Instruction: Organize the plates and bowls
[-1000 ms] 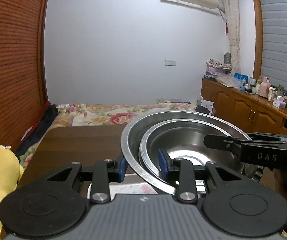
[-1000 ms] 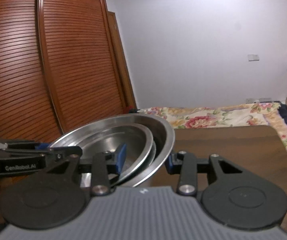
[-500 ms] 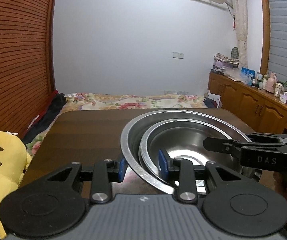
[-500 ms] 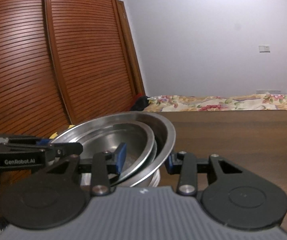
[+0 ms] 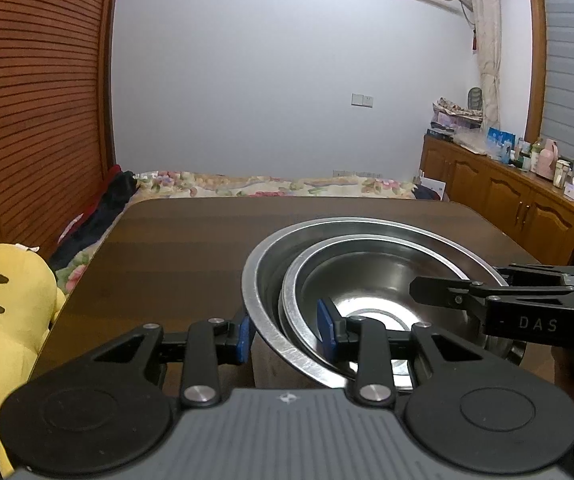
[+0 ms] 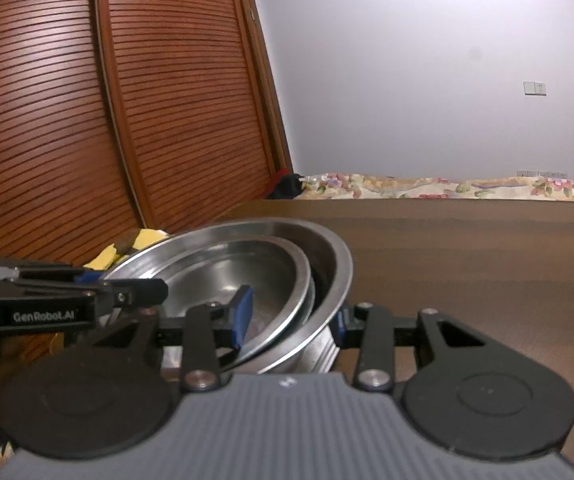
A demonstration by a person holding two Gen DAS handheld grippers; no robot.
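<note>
Both grippers are on the stack of steel bowls: a large bowl (image 5: 265, 292) with a smaller bowl (image 5: 367, 280) nested inside it, over the near part of the brown table (image 5: 175, 248). The left gripper (image 5: 285, 326) is clamped on the rims at the stack's 9 o'clock side, 1 blue pad outside the large bowl's wall, the other inside the smaller bowl. The right gripper (image 6: 291, 320) grasps the same rims at the 3 o'clock side, again 1 pad inside and 1 outside. Whether the stack's base touches the table I cannot tell.

Around it: a yellow plush toy (image 5: 3, 312) sits off the table's 9 o'clock edge. A bed with a flowered cover (image 5: 271, 184) runs along the 12 o'clock edge, and dark clothes (image 5: 115, 192) are heaped at its 10 o'clock end. Slatted wooden wardrobe doors (image 6: 87, 120) stand beyond the toy. A wooden cabinet (image 5: 527, 204) crowded with bottles lines the wall at 2 o'clock.
</note>
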